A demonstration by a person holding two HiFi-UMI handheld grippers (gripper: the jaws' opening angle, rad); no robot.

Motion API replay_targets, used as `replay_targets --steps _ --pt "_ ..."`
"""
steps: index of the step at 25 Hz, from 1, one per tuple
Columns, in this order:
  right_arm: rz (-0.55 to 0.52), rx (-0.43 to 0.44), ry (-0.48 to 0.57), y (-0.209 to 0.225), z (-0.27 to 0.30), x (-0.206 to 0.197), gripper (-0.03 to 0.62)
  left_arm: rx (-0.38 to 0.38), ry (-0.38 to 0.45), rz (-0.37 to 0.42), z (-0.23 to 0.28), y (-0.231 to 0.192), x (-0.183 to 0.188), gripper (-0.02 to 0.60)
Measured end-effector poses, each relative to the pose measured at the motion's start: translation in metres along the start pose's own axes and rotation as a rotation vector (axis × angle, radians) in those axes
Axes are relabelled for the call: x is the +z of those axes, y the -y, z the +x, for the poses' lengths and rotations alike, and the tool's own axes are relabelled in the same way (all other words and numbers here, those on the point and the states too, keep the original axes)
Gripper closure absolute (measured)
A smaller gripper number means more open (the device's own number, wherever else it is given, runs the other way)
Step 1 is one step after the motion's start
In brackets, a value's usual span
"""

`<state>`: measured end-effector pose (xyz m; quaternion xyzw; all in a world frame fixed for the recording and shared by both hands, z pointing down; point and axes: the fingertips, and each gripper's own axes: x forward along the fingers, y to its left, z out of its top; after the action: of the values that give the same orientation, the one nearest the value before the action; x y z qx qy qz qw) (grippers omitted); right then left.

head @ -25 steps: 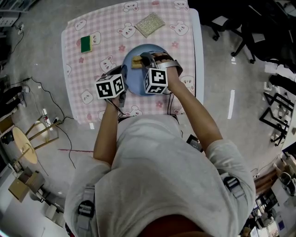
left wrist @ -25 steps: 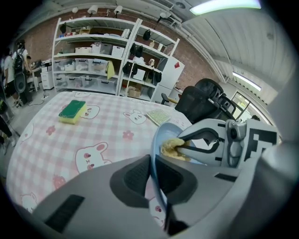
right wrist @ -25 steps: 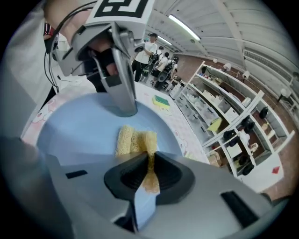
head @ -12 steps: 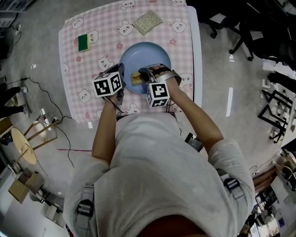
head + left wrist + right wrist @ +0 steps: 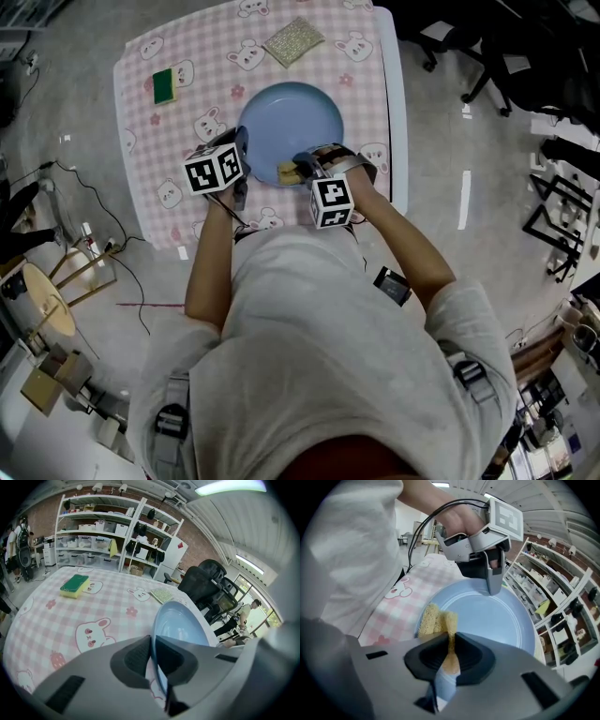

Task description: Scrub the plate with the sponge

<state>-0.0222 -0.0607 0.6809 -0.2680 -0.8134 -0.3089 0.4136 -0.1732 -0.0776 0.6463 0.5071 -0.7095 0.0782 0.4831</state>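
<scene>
My left tongs (image 5: pixel 152 641) are clamped on the rim of the plate (image 5: pixel 183 623), one jaw on each face of the lip, and the rest of the plate stretches out ahead of them on the desk (image 5: pixel 187 103). My right tongs (image 5: pixel 451 645) are closed on the sponge (image 5: pixel 433 618). It is squeezed thin where the jaws bite, and its free end bulges out just ahead of them, resting at the plate's edge nearest to them. From there the left tongs show across the plate, on its far rim. I judge the plate stiff and smooth, apt to skate on the cloth under a push and perhaps breakable, so the rim is the place to pin it, firmly but without levering. The sponge is light and soft and will fold if held by its tip, so a deep bite near the middle with a short stub left free suits scrubbing. Beyond the left tongs a green sponge (image 5: pixel 75 585) and a pad (image 5: pixel 162 595) lie untouched
</scene>
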Motion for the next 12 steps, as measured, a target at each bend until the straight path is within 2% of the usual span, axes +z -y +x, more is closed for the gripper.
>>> replay_targets --steps 5,9,12 --pt "0.061 0.03 -0.024 0.001 -0.004 -0.021 0.548 -0.007 -0.006 0.003 0.001 -0.001 -0.003 0.552" --pt "0.073 0.015 -0.074 0.015 -0.005 -0.041 0.548 -0.01 -0.006 0.008 0.001 0.0 -0.002 0.554" --pt "0.142 -0.009 -0.093 0.034 -0.008 -0.059 0.545 -0.009 -0.002 0.033 0.001 0.003 0.003 0.554"
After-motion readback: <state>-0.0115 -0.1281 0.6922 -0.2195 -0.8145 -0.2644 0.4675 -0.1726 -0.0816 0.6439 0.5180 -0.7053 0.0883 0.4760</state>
